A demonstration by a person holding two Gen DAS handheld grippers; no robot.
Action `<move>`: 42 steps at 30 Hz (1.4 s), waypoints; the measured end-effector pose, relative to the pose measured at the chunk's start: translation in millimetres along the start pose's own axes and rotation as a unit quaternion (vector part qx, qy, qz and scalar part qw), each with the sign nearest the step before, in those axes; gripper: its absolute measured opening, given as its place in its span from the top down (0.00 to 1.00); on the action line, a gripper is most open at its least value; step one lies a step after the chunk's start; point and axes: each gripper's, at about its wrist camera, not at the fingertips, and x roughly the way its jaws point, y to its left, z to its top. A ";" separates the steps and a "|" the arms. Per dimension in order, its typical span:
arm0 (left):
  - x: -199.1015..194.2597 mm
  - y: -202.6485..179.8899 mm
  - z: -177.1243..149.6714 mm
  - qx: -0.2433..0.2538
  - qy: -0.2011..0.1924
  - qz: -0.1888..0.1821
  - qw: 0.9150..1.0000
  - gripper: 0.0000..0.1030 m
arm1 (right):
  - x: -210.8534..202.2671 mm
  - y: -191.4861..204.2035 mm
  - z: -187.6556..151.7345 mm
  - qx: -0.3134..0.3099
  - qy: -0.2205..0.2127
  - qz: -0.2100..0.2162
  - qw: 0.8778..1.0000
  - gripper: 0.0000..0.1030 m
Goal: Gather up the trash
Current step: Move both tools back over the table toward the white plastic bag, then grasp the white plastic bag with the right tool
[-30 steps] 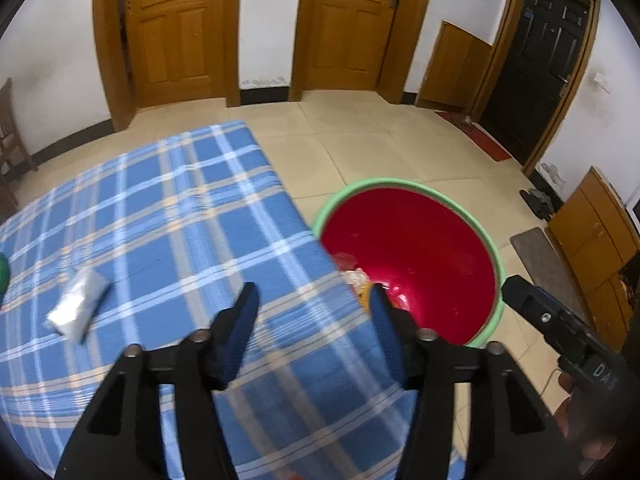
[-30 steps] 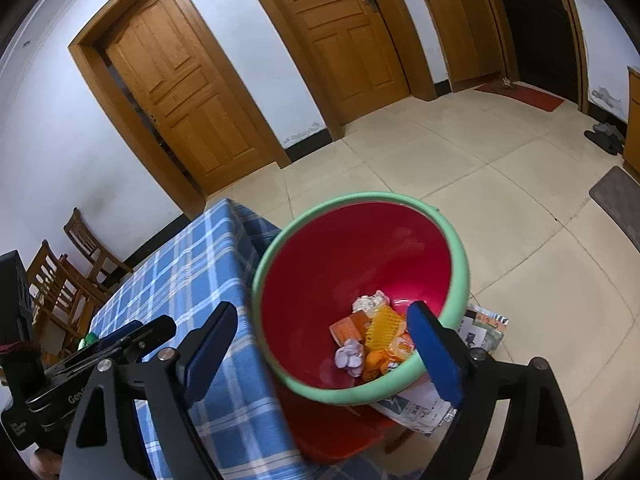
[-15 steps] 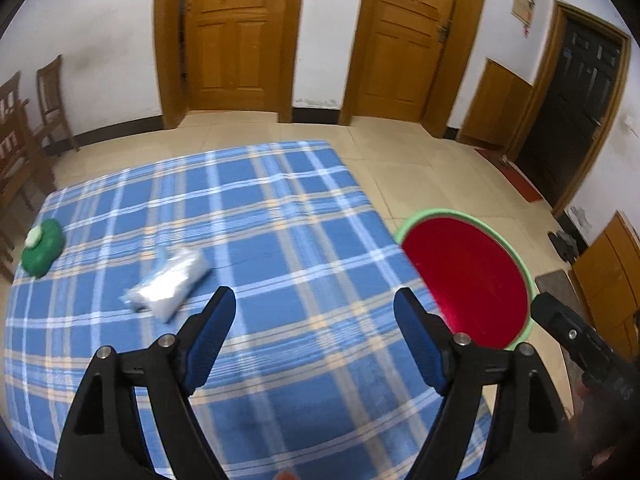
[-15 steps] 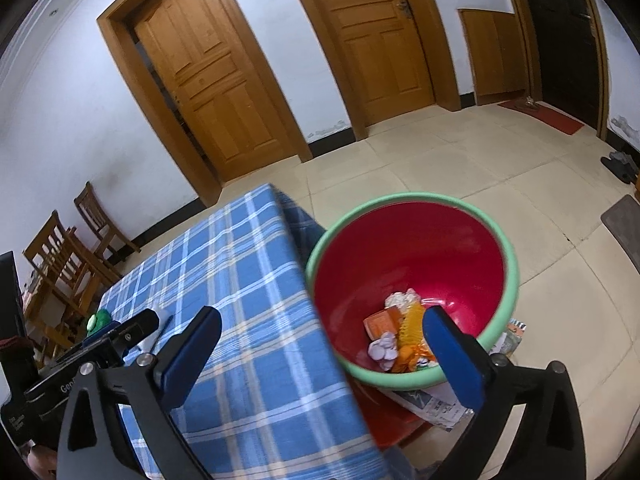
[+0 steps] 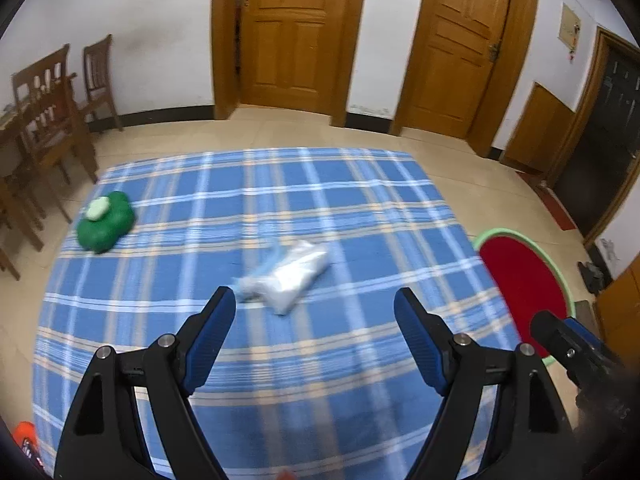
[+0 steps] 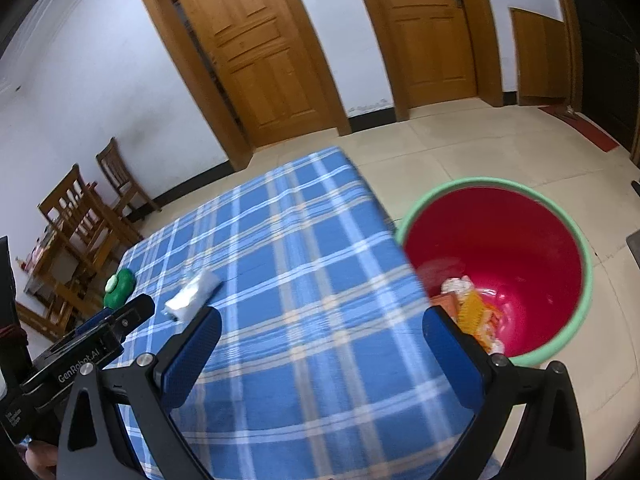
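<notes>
The table [image 5: 360,216], covered with a blue plaid cloth, fills most of both wrist views, with the red bin [image 6: 496,264], green at the rim, standing on the floor just beside its right edge. The bin holds a small heap of orange and white trash [image 6: 472,312] at its bottom. The left gripper [image 5: 314,312] hangs above the near half of the table with its jaws spread wide; nothing lies between the blue pads and they touch nothing. Its jaws have been opening over the last moment. The right gripper [image 6: 320,344] is likewise spread to a wide gap over the near right part of the table, close to the bin, holding and touching nothing; its jaws have also just been opening. The white plastic packet [image 5: 286,280] lies flat on the cloth near the middle of the table, just beyond the left gripper's fingertips and slightly left of their midline in that view. Its long axis runs diagonally, from the near left to the far right, with the broader end toward the far right; blur hides finer detail. In the right wrist view the same packet [image 6: 192,292] sits far to the left, well apart from the bin. A green object with a white top [image 5: 104,224] rests near the far left corner of the table, apart from the packet.
</notes>
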 end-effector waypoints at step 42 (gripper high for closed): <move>21.0 149.4 -25.8 -0.133 0.033 0.084 0.987 0.21 | 145.1 133.7 -3.4 -0.050 0.135 0.069 0.987 0.47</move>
